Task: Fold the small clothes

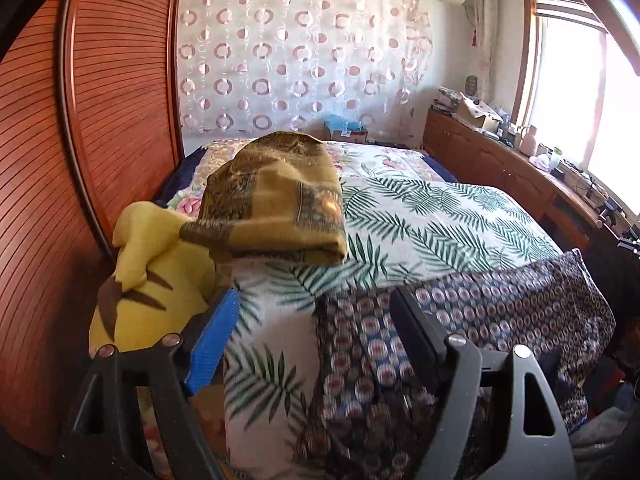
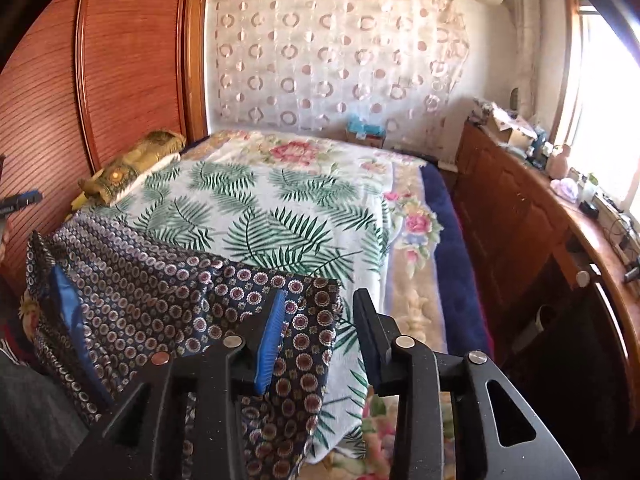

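A dark blue garment with a round flower print [image 1: 460, 320] lies spread over the near edge of the bed; it also shows in the right wrist view [image 2: 160, 280]. My left gripper [image 1: 316, 312] is open and empty just above its left part. My right gripper [image 2: 320, 312] is open and empty at its right corner, with the blue-padded finger [image 2: 272, 340] over the cloth. A folded olive-gold patterned cloth [image 1: 276, 204] rests at the left side of the bed, also seen in the right wrist view [image 2: 132, 164].
The bed carries a white palm-leaf sheet [image 2: 272, 216] over a floral blanket [image 2: 416, 224]. A yellow plush toy [image 1: 152, 280] sits at the bed's left. A wooden wardrobe [image 1: 80, 140] stands to the left, and a cluttered wooden cabinet [image 2: 520, 208] under the window to the right.
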`<state>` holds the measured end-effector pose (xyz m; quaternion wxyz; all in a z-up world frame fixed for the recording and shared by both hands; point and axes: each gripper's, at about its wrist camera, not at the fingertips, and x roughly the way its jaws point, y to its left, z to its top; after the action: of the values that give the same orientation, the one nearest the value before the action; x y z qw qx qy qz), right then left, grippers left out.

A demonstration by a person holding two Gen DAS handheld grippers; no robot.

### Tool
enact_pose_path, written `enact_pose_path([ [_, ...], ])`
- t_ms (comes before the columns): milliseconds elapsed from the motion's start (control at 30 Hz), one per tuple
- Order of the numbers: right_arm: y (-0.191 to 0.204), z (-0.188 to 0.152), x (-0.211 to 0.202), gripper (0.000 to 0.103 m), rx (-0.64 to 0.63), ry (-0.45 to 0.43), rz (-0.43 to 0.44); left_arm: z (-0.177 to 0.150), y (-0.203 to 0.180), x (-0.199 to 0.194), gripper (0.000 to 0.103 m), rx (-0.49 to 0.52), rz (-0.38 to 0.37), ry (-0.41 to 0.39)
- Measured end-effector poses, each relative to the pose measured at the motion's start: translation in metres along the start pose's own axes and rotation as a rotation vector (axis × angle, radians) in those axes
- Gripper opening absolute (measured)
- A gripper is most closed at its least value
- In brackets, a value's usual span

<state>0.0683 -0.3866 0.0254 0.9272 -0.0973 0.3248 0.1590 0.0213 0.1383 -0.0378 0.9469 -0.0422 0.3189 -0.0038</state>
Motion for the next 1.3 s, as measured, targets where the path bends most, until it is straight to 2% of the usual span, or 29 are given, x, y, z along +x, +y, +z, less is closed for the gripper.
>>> enact_pose_path([
  [167, 0.001, -0.002, 0.045, 0.038, 0.026, 0.052, 0.063, 0.008, 0.001, 0.028, 0.078, 0.007, 0.01, 0.061],
  [333, -0.003, -0.008, 0.08, 0.039, 0.048, 0.132, 0.051, -0.006, 0.004, 0.057, 0.078, -0.01, 0.014, 0.154],
  [433, -0.01, -0.015, 0.098, 0.039, 0.072, 0.191, 0.01, -0.019, 0.002, 0.068, 0.078, -0.026, -0.02, 0.202],
  [500, -0.014, -0.018, 0.103, 0.039, 0.097, 0.206, 0.015, -0.027, -0.001, 0.073, 0.078, -0.018, -0.027, 0.229],
  [600, -0.016, -0.022, 0.109, 0.039, 0.116, 0.232, 0.025, -0.038, -0.007, 0.078, 0.072, -0.011, -0.038, 0.265],
  [733, -0.015, -0.022, 0.114, 0.04, 0.113, 0.249, 0.042, -0.053, -0.01, 0.081, 0.062, -0.022, -0.06, 0.281],
  [833, -0.016, -0.018, 0.116, 0.04, 0.126, 0.25, 0.05, -0.056, -0.014, 0.077, 0.057, -0.011, -0.054, 0.261],
  [1067, 0.002, -0.018, 0.122, 0.04, 0.1, 0.25, 0.081, -0.053, -0.02, 0.079, 0.057, -0.014, -0.085, 0.267],
  [1100, 0.003, -0.018, 0.123, 0.037, 0.092, 0.248, 0.078, -0.053, -0.022, 0.081, 0.057, -0.006, -0.088, 0.267],
  [1133, 0.004, -0.018, 0.123, 0.033, 0.088, 0.245, 0.079, -0.053, -0.025, 0.081, 0.052, 0.005, -0.087, 0.267],
  [1167, 0.004, -0.018, 0.123, 0.023, 0.09, 0.243, 0.087, -0.053, -0.027, 0.081, 0.049, 0.02, -0.083, 0.265],
  [1200, 0.004, -0.019, 0.121, 0.014, 0.09, 0.24, 0.098, -0.053, -0.03, 0.08, 0.04, 0.038, -0.072, 0.264],
  [1267, 0.004, -0.023, 0.118, 0.008, 0.093, 0.229, 0.083, -0.054, -0.033, 0.079, 0.026, 0.055, -0.065, 0.262],
  [1300, 0.003, -0.025, 0.116, 0.006, 0.101, 0.222, 0.084, -0.054, -0.033, 0.078, 0.016, 0.052, -0.074, 0.264],
])
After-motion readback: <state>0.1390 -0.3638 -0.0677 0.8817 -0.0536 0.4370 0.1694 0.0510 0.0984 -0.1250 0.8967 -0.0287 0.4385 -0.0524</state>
